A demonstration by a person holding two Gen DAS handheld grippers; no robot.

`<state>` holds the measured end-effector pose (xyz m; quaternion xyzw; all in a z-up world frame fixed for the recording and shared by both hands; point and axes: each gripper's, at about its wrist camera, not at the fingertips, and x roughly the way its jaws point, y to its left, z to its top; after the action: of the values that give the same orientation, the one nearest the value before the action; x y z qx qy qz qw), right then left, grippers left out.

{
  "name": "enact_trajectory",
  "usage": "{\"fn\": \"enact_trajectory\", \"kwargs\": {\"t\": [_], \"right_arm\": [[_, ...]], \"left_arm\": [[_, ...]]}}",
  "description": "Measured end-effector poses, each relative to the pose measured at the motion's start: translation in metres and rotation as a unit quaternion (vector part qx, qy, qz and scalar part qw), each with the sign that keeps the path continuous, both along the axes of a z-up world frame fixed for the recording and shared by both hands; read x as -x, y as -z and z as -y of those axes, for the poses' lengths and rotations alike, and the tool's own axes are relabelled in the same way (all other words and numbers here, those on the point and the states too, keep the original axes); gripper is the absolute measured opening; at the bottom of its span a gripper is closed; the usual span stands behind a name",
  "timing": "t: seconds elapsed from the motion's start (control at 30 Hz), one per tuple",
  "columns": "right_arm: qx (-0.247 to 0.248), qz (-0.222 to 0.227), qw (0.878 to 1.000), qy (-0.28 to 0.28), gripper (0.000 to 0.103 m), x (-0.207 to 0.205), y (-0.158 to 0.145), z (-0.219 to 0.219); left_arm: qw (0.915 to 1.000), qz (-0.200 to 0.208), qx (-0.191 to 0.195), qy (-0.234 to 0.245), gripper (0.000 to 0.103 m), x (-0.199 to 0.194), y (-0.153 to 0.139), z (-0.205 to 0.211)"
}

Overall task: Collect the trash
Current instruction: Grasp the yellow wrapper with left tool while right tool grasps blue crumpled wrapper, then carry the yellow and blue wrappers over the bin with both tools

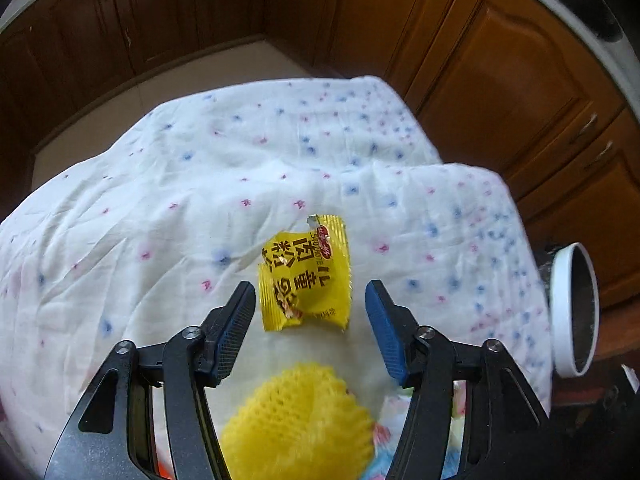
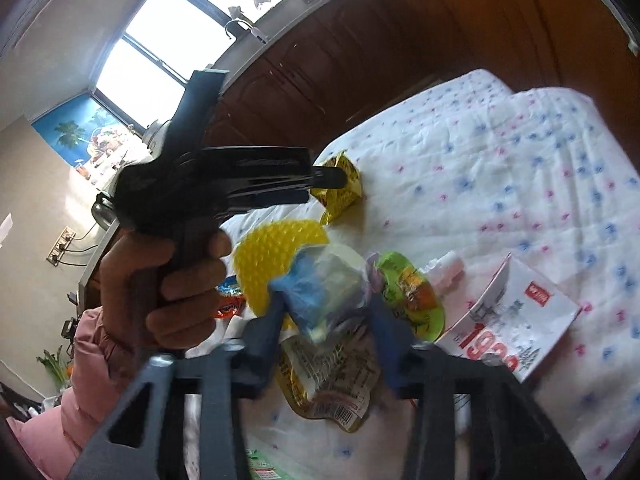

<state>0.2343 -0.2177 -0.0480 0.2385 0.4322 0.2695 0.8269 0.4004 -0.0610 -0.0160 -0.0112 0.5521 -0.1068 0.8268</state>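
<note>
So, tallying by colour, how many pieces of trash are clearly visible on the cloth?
Yellow: 2 (snack wrapper, foam net)
Green: 1 (film lid)
Blue and white: 1 (crumpled bag)
White and red: 1 (paper packet)
Clear with barcode: 1 (pouch)
Orange: 1 (half-hidden wrapper)
Total: 7

A white, crinkled cotton-like cloth with small blue and pink flecks (image 1: pixel 160 208) is seen as matt and soft. A glossy yellow plastic-foil snack wrapper (image 1: pixel 306 276) is laid on it, and a yellow foam mesh fruit sleeve (image 1: pixel 296 420) is shown with a knobbly, netted surface. Glossy brown wooden cabinet doors (image 1: pixel 492 80) are seen behind. A white printed paper sheet (image 2: pixel 516 312) is shown creased and matt.
</note>
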Motion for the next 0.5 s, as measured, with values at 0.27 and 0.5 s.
{"fn": "enact_trajectory", "kwargs": {"t": [0.27,0.5], "right_arm": [[0.0,0.032,0.999,0.002,0.02,0.03,-0.02,0.009],[0.008,0.066,0.997,0.029,0.019,0.061,-0.042,0.037]], "left_arm": [[0.9997,0.013,0.008,0.02,0.007,0.012,-0.002,0.003],[0.9961,0.071,0.038,0.036,0.007,0.054,-0.045,0.006]]}}
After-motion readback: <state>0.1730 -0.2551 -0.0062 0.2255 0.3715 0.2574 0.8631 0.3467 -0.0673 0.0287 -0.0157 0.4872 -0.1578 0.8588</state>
